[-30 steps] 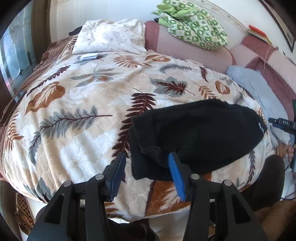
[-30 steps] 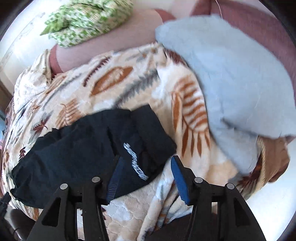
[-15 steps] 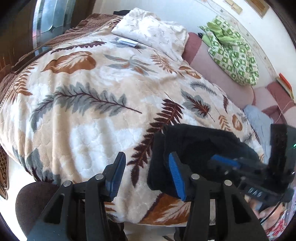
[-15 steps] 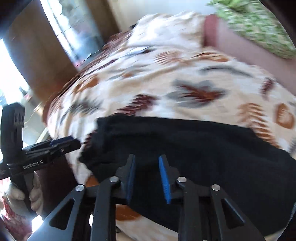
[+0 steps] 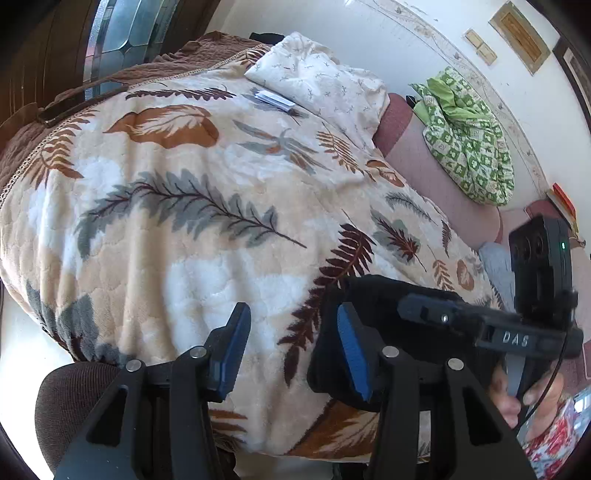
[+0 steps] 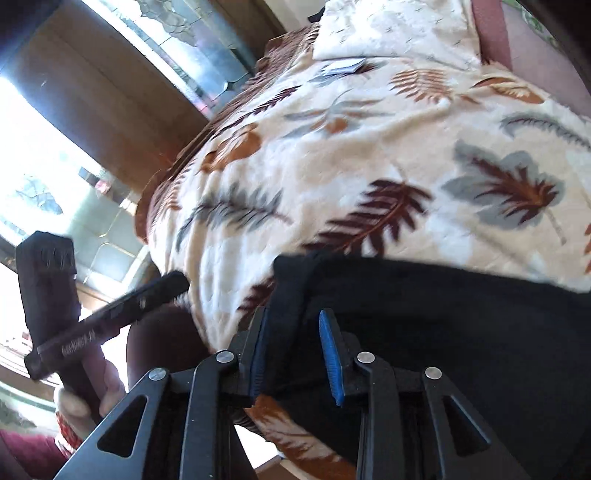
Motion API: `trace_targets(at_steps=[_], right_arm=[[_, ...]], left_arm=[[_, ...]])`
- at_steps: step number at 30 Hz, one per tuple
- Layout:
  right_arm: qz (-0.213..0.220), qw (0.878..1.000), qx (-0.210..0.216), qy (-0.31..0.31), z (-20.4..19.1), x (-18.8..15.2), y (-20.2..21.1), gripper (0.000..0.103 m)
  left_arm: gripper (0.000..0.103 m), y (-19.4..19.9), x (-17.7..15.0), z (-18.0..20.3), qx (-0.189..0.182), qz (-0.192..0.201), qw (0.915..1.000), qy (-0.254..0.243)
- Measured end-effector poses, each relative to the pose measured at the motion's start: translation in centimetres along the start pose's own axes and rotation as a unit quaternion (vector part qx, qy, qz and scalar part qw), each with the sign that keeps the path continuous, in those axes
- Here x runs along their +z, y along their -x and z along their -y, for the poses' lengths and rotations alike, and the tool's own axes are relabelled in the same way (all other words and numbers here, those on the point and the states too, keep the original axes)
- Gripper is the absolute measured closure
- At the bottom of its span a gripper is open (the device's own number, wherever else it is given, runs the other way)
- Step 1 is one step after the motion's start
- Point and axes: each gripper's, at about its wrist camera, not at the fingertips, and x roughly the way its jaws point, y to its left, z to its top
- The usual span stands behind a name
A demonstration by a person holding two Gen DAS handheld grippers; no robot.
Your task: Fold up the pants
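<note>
The right gripper (image 5: 436,314) hides much of the black pants (image 5: 373,295) in the left wrist view; the right wrist view is motion-blurred, its frame cropping the pants (image 6: 461,332).

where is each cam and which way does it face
Left wrist: sits on the left gripper, looks across the blanket at the pillow; right gripper and hand show.
Right wrist: sits on the right gripper, low over the pants, facing the window; left gripper body shows.
Shared: pants, blanket, pillow.
</note>
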Motion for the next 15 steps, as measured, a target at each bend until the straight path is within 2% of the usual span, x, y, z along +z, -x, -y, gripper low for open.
trace_targets(at_steps=[3,5,7,10,12,13,14,15], right_arm=[[-0.024,0.999,-0.023,0.028,-1.0,1.7,-0.9,0.049],[-0.036,0.996,-0.039,0.072,-2.6,3.1,-1.8,0.044],[-0.057,0.991,-0.037,0.114,-3.7,3.7,-2.9,0.036],[-0.107,0.976,-0.056,0.184,-4.7,3.8,-6.2,0.036],[-0.139,0.962,-0.098,0.213,-4.4,3.3,-8.9,0.037],[-0.150,0.957,-0.113,0.219,-4.1,3.0,-9.7,0.038],[-0.143,0.955,-0.117,0.230,-4.3,2.7,-10.0,0.038],[-0.134,0.956,-0.114,0.235,-4.6,2.6,-9.6,0.049]], left_arm=[[0.055,-0.4,-0.6,0.5,-0.010,-0.009,0.9999,-0.008],[0.055,-0.4,-1.0,0.7,-0.016,-0.015,0.9996,-0.016],[0.055,-0.2,-1.3,0.8,-0.018,-0.018,0.9994,-0.024],[0.056,0.2,-1.7,0.9,-0.020,-0.016,0.9991,-0.033],[0.056,0.3,-1.8,0.8,-0.006,-0.015,0.9991,-0.038],[0.056,0.4,-1.8,0.6,-0.013,-0.017,0.9991,-0.036],[0.056,0.5,-1.8,0.4,-0.020,-0.018,0.9992,-0.031],[0.056,0.6,-1.8,0.4,-0.025,-0.017,0.9991,-0.028]])
